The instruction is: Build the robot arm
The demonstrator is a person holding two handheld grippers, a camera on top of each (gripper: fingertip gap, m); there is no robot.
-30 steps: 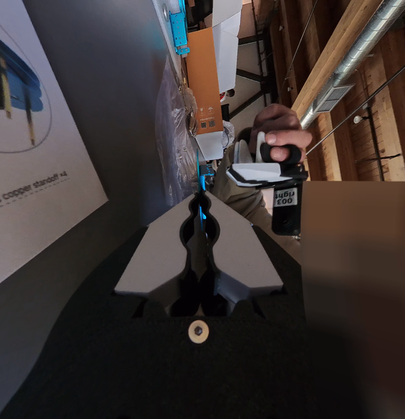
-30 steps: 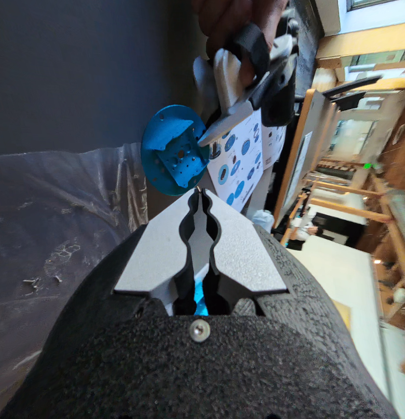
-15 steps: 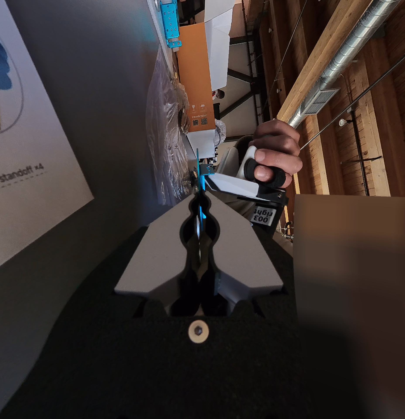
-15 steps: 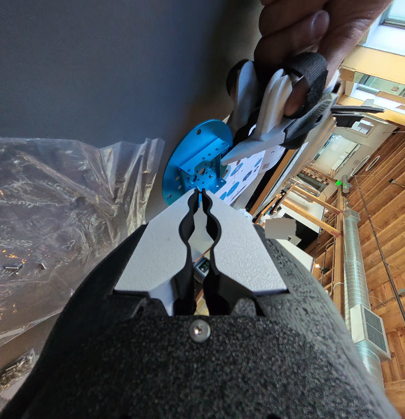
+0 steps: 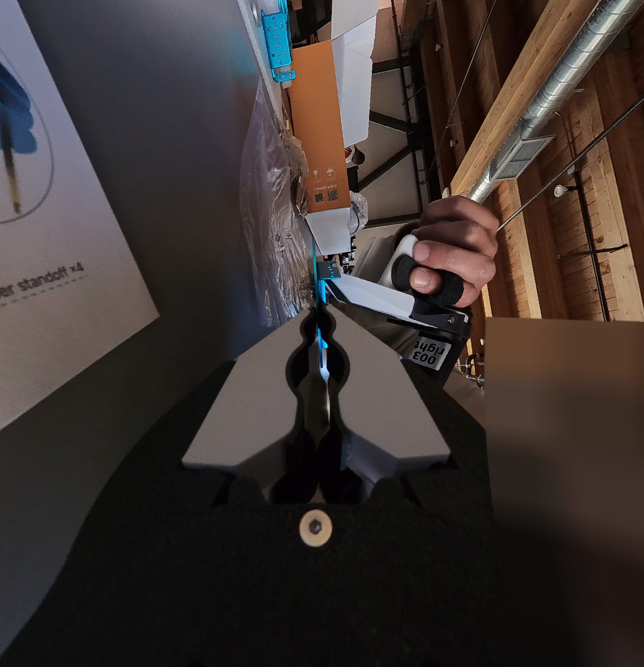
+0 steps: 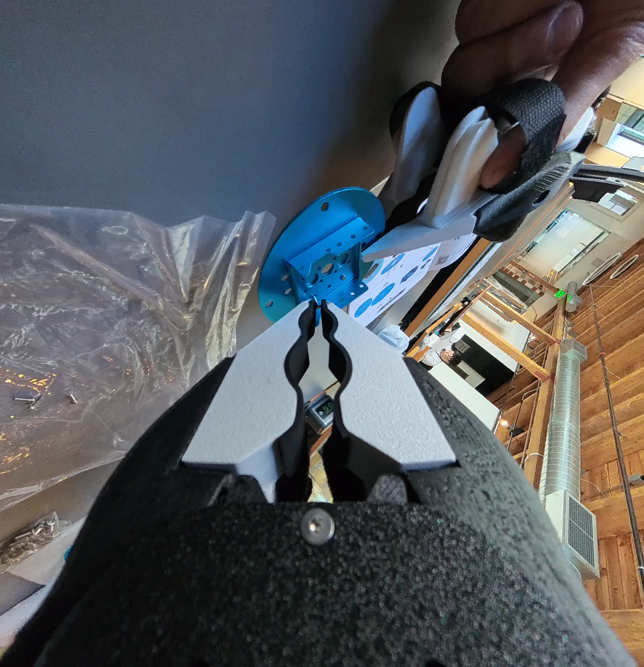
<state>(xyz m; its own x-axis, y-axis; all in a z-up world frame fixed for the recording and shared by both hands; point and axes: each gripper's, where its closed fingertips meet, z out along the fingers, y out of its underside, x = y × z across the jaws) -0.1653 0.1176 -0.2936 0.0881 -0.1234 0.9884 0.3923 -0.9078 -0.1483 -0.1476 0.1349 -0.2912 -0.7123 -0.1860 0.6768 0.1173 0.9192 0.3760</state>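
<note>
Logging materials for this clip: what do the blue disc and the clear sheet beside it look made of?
Blue disc: likely anodised metal, judging by its satin blue sheen, crisp drilled holes and thin edge. Clear sheet: soft plastic film, glossy, wrinkled, see-through.

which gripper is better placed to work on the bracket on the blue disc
Right. The right gripper sits tips-first at the bracket; the left gripper is clamped on the blue disc.
</note>
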